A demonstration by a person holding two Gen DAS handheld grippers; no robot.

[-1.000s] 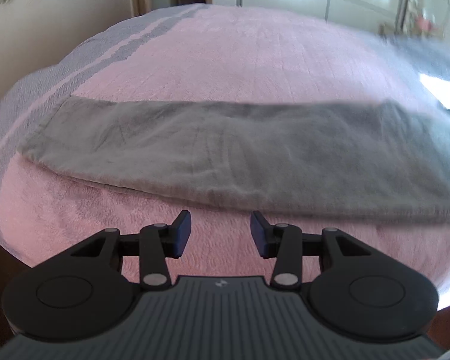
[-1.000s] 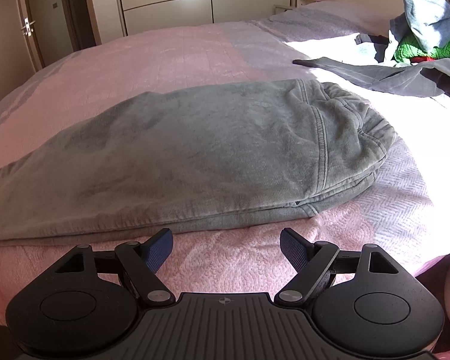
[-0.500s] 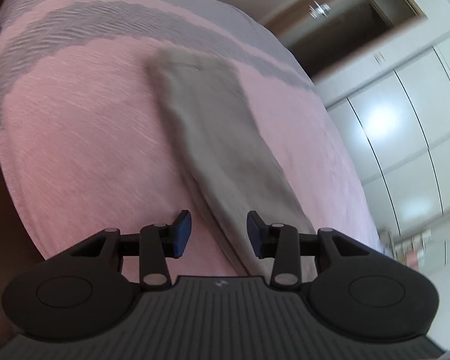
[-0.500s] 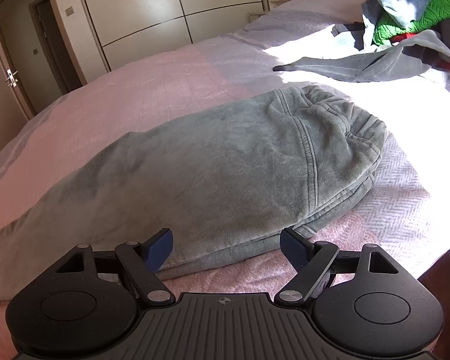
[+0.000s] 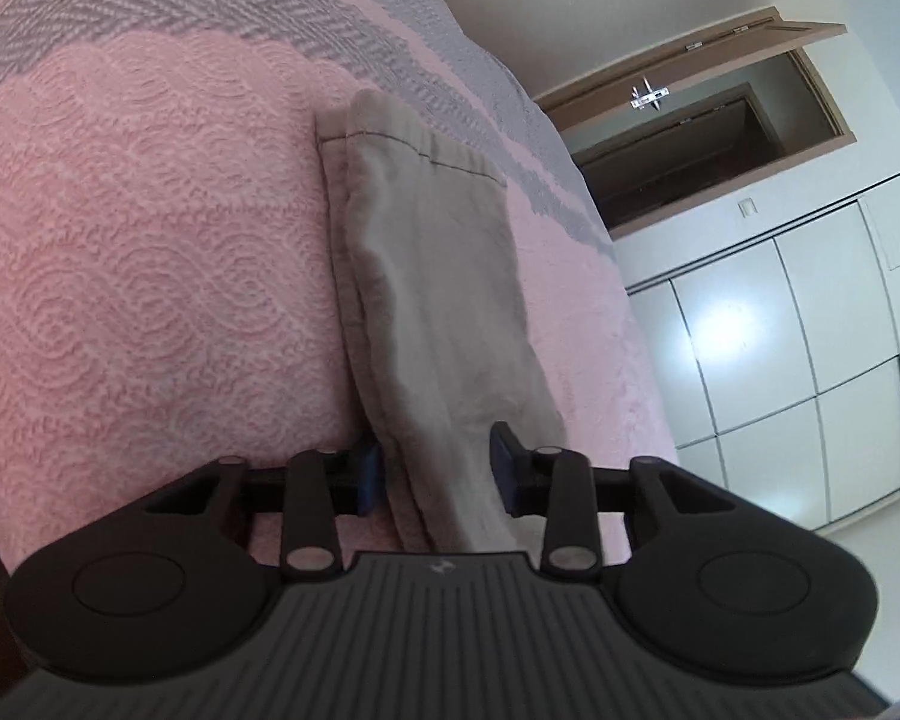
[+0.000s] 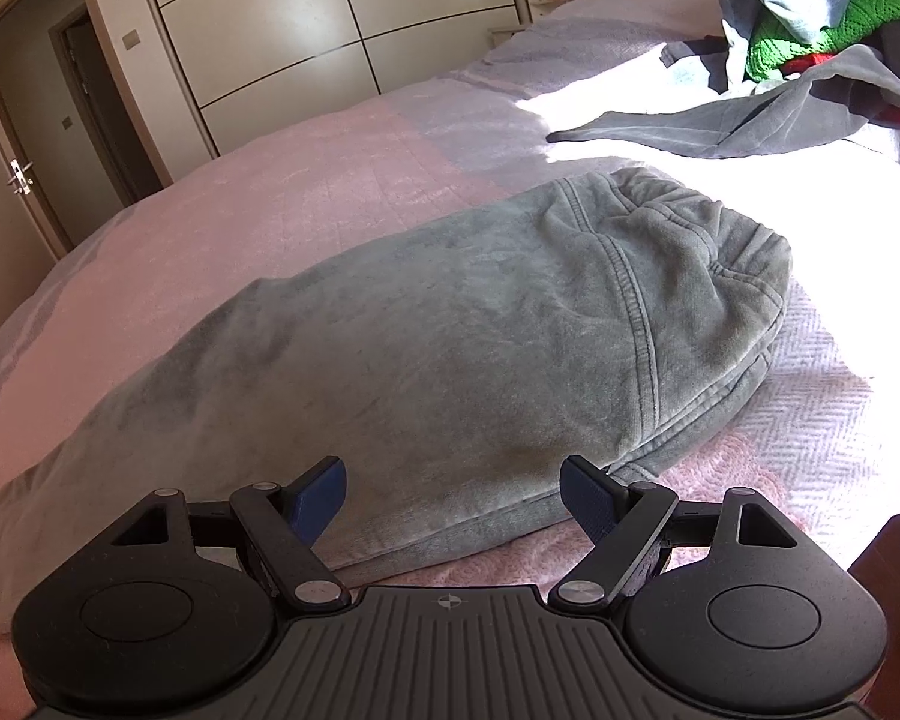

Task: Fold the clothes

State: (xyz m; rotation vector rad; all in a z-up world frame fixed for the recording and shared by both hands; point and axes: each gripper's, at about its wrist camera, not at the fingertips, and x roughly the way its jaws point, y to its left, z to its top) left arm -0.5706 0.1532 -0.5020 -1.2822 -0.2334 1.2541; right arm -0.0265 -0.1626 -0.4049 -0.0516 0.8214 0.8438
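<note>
**Left jaws closing on trouser leg, right still wide**

We see grey velour trousers (image 6: 480, 324) laid lengthwise on the pink bedspread (image 5: 138, 252). The left gripper (image 5: 437, 468) straddles the leg edge, hem (image 5: 408, 138) off toward 12 o'clock; its jaws are closing with the layered fabric between them, and we can't tell if the pads press yet. The right gripper (image 6: 453, 495) stands wide over the near edge by the waistband (image 6: 720, 252), at 1 o'clock, holding nothing. We judge the cloth soft, floppy, fairly light, multi-layered: pinch all layers at the edge or they'll slide apart. Hidden: the leg under the left gripper body, lower layers. The clothes pile (image 6: 822, 18) at 2 o'clock is cut off.
</note>
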